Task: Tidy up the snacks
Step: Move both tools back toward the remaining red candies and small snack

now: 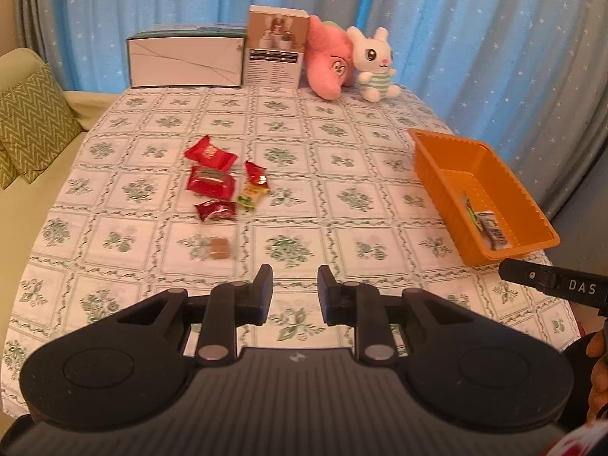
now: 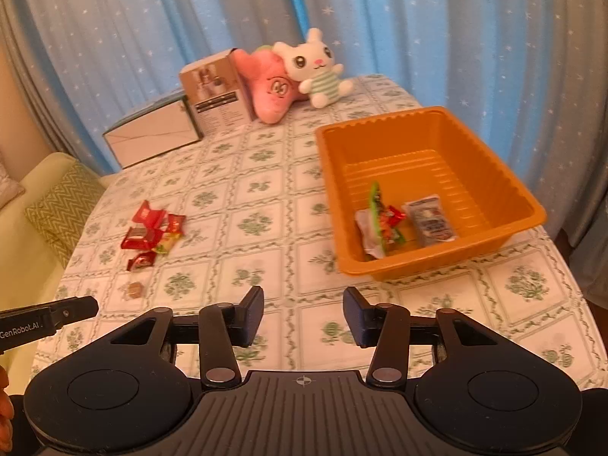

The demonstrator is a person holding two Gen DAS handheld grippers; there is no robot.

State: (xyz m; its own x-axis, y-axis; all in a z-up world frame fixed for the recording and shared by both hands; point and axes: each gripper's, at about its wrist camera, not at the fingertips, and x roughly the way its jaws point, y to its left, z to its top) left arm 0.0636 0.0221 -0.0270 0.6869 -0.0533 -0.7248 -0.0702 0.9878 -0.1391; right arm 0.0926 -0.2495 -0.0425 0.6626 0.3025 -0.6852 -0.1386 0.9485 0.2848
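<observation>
A cluster of red-wrapped snacks lies on the floral tablecloth, with a yellow-green packet at its right and a small brown snack nearer me. The cluster also shows in the right wrist view. An orange tray stands at the right; in the right wrist view the tray holds several snack packets, one of them silver. My left gripper is open and empty, short of the brown snack. My right gripper is open and empty, in front of the tray.
At the table's far edge stand a white box, a brown carton, a pink plush and a white bunny plush. A sofa with a green zigzag cushion is at the left. Blue star curtains hang behind.
</observation>
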